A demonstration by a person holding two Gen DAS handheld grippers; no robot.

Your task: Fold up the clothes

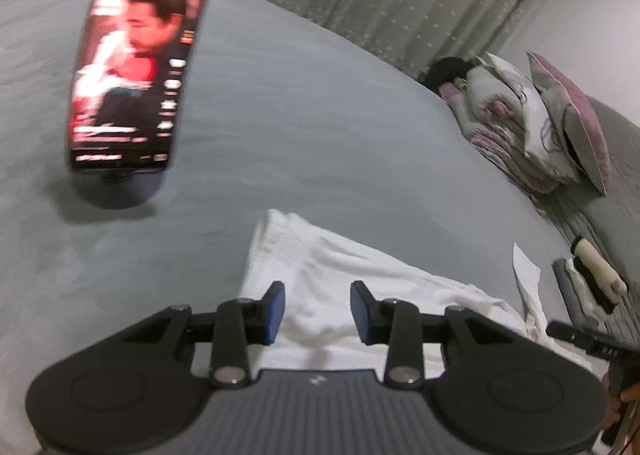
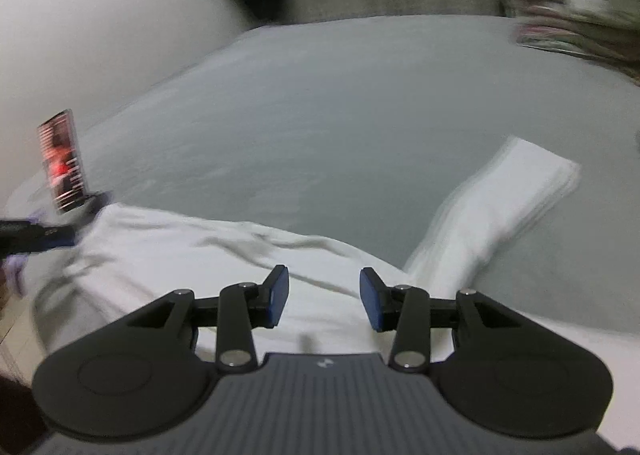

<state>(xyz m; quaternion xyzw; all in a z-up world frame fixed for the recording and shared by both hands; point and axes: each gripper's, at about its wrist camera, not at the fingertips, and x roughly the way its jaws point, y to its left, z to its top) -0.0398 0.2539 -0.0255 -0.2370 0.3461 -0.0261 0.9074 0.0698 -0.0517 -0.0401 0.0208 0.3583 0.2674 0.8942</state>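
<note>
Grey bedding (image 1: 320, 127) covers a wide bed that fills both wrist views, with curtains behind and a heap of patterned pillows (image 1: 536, 123) at its far side. Lying near the bed's front edge is a white garment (image 2: 192, 255), rumpled, one sleeve or narrow part (image 2: 500, 207) stretched out flat to the right across the bedding. A phone (image 1: 132, 63) stands on a small stand beyond the garment's left end, screen lit. Just above the cloth, the left gripper (image 1: 318, 309) hangs with jaws partly apart and nothing between them; the right gripper (image 2: 324, 297) is likewise partly open and empty over the garment's middle. This looks like a pause between folds, cloth released. Next, each gripper probably needs to pinch an edge, perhaps the outstretched part, and carry it over the body.
</note>
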